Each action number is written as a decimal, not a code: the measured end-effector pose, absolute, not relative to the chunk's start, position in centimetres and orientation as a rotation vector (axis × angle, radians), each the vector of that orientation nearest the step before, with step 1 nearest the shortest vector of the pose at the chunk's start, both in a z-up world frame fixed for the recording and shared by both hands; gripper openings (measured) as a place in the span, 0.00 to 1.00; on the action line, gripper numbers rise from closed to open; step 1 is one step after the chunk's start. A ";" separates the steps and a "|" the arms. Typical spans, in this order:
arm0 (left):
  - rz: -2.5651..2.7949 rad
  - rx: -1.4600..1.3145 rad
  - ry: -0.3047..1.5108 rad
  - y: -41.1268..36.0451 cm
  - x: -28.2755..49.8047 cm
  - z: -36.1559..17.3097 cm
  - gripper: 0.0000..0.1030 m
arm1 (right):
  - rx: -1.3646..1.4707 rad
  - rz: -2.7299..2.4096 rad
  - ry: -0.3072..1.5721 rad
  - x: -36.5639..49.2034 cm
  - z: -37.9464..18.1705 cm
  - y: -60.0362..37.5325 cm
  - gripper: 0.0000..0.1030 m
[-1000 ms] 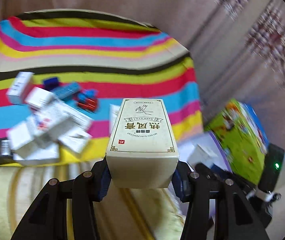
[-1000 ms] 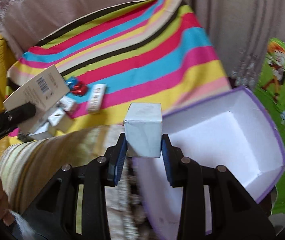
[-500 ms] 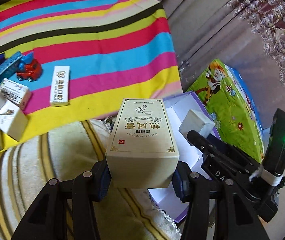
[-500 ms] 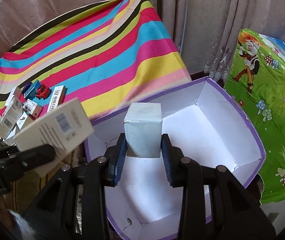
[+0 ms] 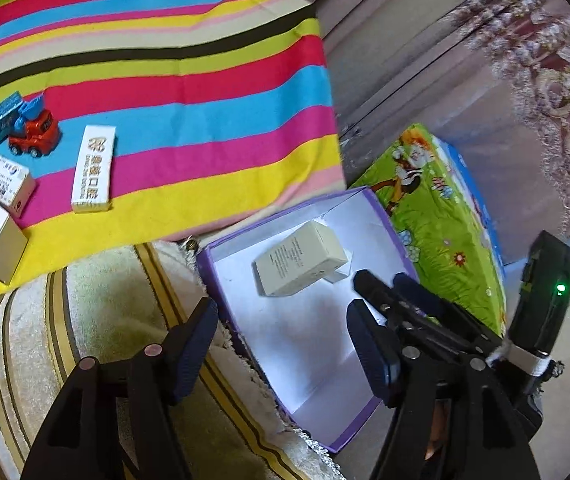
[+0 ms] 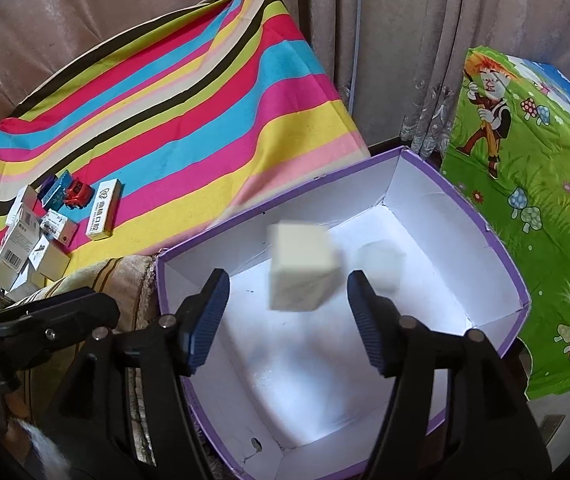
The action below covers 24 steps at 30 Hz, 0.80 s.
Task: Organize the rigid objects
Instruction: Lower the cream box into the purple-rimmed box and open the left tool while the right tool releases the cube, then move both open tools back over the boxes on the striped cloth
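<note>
A purple bin with a white inside (image 5: 225,312) (image 6: 485,232) stands on the floor beside the striped cloth. A cream box (image 5: 300,258) (image 6: 302,267) is inside it, blurred in the right wrist view. A small white box (image 6: 381,265) is beside it, also blurred. My left gripper (image 5: 285,346) is open and empty above the bin's near edge. My right gripper (image 6: 288,318) is open and empty over the bin; it also shows in the left wrist view (image 5: 389,296).
Several small boxes (image 5: 93,168) (image 6: 25,240) and a red toy truck (image 5: 33,136) (image 6: 77,193) lie on the striped cloth (image 5: 189,92). A green cartoon-print box (image 5: 441,216) (image 6: 525,184) stands right of the bin. A striped rug (image 5: 85,320) lies left of it. Curtains hang behind.
Both grippers have opened. The cream box left my left gripper and the small white box left my right gripper; both are now in the bin.
</note>
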<state>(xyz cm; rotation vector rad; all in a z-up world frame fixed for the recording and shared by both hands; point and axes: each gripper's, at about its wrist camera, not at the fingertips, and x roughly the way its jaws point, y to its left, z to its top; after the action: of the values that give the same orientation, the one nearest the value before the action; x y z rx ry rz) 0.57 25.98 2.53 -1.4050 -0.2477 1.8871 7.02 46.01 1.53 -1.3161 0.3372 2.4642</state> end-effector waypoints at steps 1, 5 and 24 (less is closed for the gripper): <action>1.893 -1.395 -0.248 26.0 0.5 2.6 0.66 | -1.321 2.474 0.337 7.0 1.6 45.8 0.63; 1.902 -1.362 -0.243 25.0 0.5 3.6 0.66 | -1.333 2.501 0.331 6.9 1.7 45.0 0.63; 2.164 -1.263 -0.382 11.1 0.7 6.0 0.66 | -1.417 2.653 0.274 5.3 2.6 38.9 0.69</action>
<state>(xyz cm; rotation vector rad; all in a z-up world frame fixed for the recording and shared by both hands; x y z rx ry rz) 0.71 11.12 6.05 -1.2634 -0.3820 2.1640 5.29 38.94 2.63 -1.4174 0.2744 2.6532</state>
